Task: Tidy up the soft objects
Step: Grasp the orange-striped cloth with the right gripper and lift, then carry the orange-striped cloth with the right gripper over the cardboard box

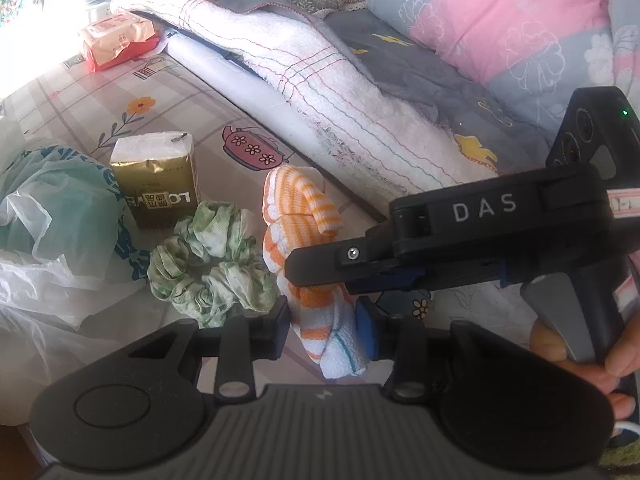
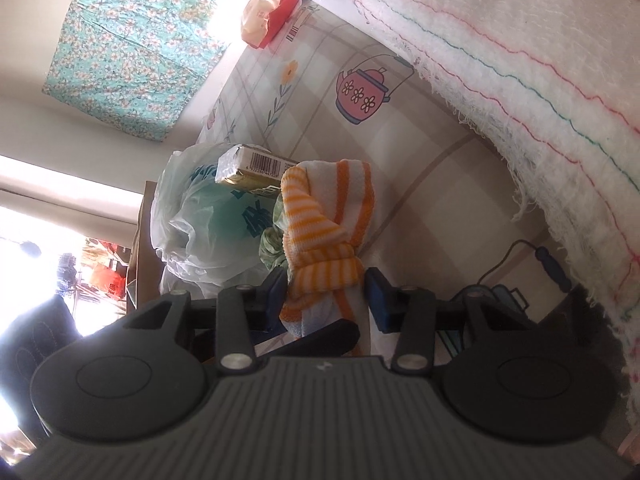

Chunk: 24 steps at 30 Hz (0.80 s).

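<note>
Bedding takes up most of the room here: a pink and grey quilt point(image 1: 500, 20), then a white fringed towel point(image 1: 320, 92) draped over the edge of a checked tablecloth point(image 1: 80, 100) printed with flowers and teapots. On that cloth sit crumpled plastic bags point(image 1: 52, 216), a gold tissue pack point(image 1: 156, 180), a red packet point(image 1: 116, 40) and a green scrunchie point(image 1: 212, 264). The orange-striped sock point(image 1: 304, 248) lies just beside the scrunchie, pinched at its near end by the left gripper point(image 1: 326, 330); the right gripper point(image 2: 326, 296) clamps it further along. A floral curtain point(image 2: 132, 40) hangs behind.
</note>
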Tool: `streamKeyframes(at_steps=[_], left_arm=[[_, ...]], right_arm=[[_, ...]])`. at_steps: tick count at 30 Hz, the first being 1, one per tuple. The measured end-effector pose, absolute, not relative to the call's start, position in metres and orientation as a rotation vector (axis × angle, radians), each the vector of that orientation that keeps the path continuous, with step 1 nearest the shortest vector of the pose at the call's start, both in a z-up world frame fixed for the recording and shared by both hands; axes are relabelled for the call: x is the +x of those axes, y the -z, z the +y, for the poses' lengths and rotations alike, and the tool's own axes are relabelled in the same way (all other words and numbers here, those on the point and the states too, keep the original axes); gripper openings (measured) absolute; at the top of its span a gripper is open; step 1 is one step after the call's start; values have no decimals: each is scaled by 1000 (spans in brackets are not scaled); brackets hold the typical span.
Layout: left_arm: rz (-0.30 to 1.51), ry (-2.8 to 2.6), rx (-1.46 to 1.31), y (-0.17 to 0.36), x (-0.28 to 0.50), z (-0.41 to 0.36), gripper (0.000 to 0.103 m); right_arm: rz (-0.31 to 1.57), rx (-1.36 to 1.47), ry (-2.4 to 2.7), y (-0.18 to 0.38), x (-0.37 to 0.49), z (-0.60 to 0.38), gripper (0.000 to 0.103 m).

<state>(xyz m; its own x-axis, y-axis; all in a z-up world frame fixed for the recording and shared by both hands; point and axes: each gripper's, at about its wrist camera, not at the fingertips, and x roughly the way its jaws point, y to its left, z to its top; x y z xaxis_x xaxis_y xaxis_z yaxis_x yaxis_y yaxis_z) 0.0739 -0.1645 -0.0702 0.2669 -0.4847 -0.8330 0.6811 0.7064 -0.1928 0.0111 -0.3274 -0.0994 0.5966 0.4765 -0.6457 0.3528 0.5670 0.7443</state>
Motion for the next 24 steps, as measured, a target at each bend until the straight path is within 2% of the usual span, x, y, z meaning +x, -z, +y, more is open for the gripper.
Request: streamKeyframes(at_steps=[13, 24], left_arm=[[831, 726, 115, -2, 53, -99, 36], [708, 394, -6, -66, 44, 45, 36]], right_arm=[[810, 836, -226, 17, 10, -283, 42], [810, 637, -602, -52, 90, -150, 42]])
